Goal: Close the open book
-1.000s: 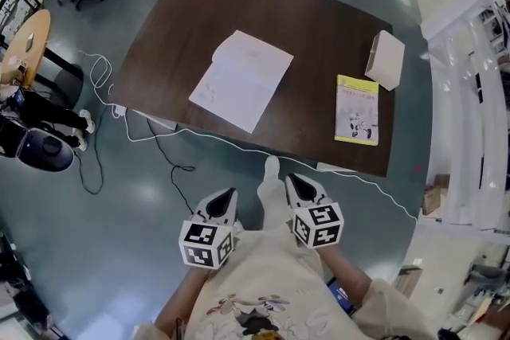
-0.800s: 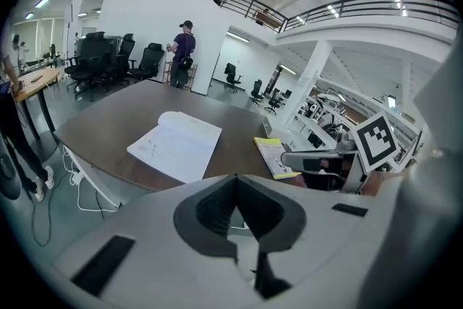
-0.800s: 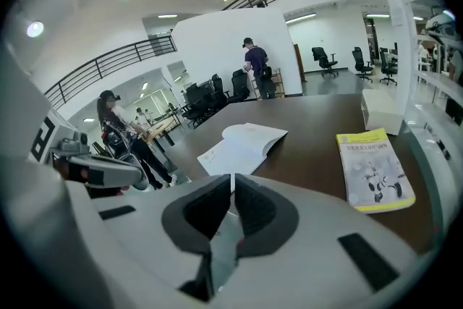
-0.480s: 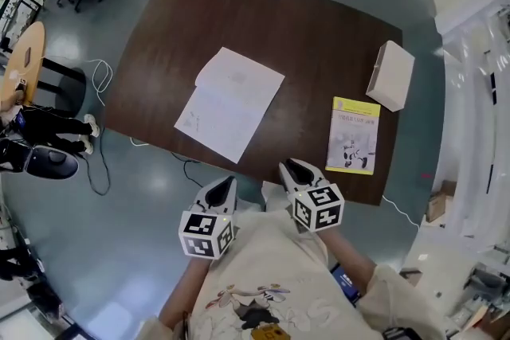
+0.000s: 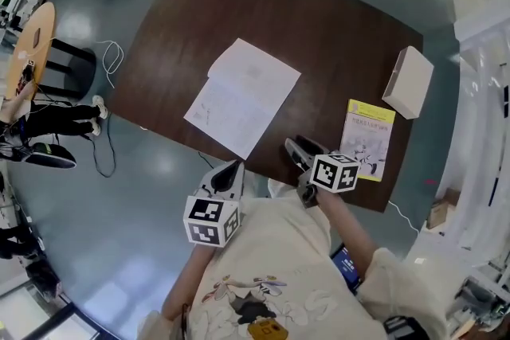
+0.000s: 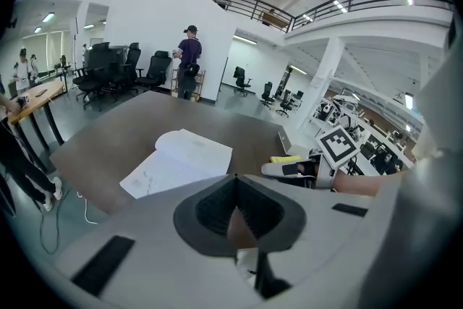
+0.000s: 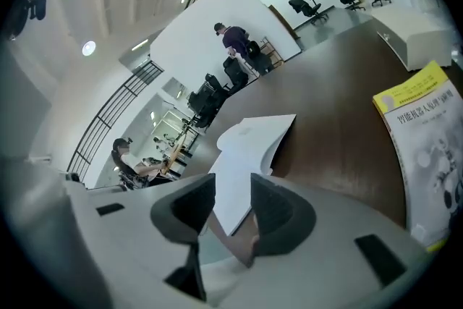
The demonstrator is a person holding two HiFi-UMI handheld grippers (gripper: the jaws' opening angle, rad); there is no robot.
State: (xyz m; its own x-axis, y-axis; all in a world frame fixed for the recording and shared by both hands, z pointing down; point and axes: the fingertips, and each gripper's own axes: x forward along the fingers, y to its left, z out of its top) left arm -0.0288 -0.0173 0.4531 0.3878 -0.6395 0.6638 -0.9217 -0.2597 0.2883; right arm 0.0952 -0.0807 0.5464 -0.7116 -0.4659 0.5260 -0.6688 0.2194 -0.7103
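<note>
- The open book [image 5: 243, 95] lies flat on the table [image 5: 335, 28], its long axis running 1-to-7 o'clock.
- The left gripper [image 5: 231, 168], jaws together, looks nearer, with the book at 12 o'clock.
- The right gripper [image 5: 299, 147], whose jaws have just been opening, is empty, with the book at 10 o'clock.

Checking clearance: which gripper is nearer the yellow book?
Right. The right gripper, jaws just opened further and empty, sits over the table edge beside the yellow book; the left gripper is off the table, past the open book's near corner.

Overhead and low, shared open book [image 5: 241, 97]
</note>
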